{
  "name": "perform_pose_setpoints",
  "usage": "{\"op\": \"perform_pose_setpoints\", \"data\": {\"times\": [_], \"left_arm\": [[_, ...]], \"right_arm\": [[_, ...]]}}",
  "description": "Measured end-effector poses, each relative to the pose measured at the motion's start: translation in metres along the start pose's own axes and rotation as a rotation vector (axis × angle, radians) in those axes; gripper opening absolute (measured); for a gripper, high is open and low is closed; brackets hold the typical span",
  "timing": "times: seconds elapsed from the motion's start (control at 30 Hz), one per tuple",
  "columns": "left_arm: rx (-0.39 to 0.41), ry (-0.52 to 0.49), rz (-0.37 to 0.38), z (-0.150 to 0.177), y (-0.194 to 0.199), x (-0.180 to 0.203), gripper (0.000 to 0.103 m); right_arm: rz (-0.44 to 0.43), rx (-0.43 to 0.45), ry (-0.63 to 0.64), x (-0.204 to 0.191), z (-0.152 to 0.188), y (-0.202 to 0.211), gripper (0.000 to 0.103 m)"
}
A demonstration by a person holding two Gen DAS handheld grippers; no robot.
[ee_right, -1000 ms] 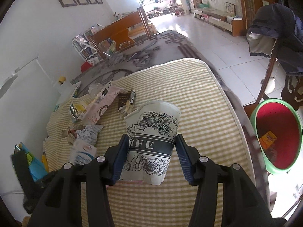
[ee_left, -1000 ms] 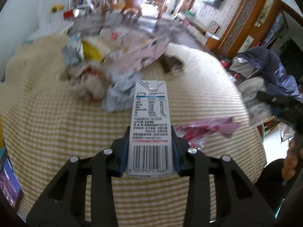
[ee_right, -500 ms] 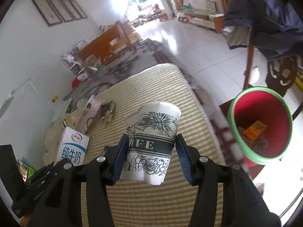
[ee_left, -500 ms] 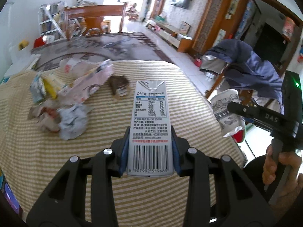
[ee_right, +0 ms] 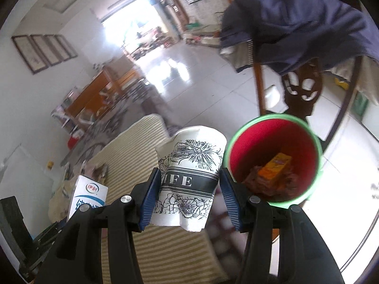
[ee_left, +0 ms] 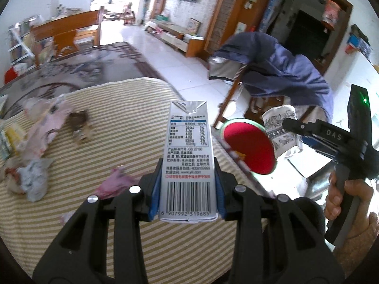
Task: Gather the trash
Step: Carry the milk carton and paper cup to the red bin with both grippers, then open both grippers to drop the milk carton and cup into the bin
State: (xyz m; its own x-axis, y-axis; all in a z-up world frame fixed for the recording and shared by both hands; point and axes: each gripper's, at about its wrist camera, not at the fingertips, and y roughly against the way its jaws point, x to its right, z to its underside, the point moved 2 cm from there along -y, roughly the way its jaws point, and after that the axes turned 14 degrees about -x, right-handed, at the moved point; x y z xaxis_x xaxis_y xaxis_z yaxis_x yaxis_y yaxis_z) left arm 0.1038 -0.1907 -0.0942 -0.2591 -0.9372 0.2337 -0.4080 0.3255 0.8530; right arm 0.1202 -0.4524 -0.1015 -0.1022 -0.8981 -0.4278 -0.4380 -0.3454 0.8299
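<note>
My left gripper (ee_left: 187, 194) is shut on a grey milk carton (ee_left: 188, 156), held upright above the striped table (ee_left: 99, 227). The right gripper (ee_right: 188, 197) is shut on a crumpled white paper cup (ee_right: 189, 177) printed with black flowers. In the left wrist view that cup (ee_left: 280, 133) and the right gripper (ee_left: 308, 132) hang beside a red bin with a green rim (ee_left: 248, 149) past the table's right edge. In the right wrist view the bin (ee_right: 272, 163) sits just right of the cup, with an orange box and brown scraps inside. The carton (ee_right: 87, 195) shows at lower left.
Crumpled wrappers (ee_left: 33, 179), a pink packet (ee_left: 47, 127) and a pink scrap (ee_left: 116, 184) lie on the left of the table. A chair draped with a blue jacket (ee_left: 279, 71) stands behind the bin. A hand (ee_left: 343, 196) grips the right tool's handle. Tiled floor lies beyond.
Both grippers have swung right, from over the table toward its right edge, carrying the carton and the cup. The red bin now sits close beside the cup.
</note>
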Motion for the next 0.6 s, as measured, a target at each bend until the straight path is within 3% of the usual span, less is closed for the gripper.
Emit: {"op": "perform_pose_setpoints", "data": {"times": [0.27,0.6], "left_arm": [[-0.037,-0.082,0.092,-0.028,-0.033,0.054,0.036],[-0.098,-0.168,0.157,-0.073,-0.089,0.118,0.036]], "right_arm": [[0.039,0.051,-0.103,0.059,-0.014,0.023,0.05],[0.073,0.048,-0.198,0.115,-0.028,0.015,0.05]]}}
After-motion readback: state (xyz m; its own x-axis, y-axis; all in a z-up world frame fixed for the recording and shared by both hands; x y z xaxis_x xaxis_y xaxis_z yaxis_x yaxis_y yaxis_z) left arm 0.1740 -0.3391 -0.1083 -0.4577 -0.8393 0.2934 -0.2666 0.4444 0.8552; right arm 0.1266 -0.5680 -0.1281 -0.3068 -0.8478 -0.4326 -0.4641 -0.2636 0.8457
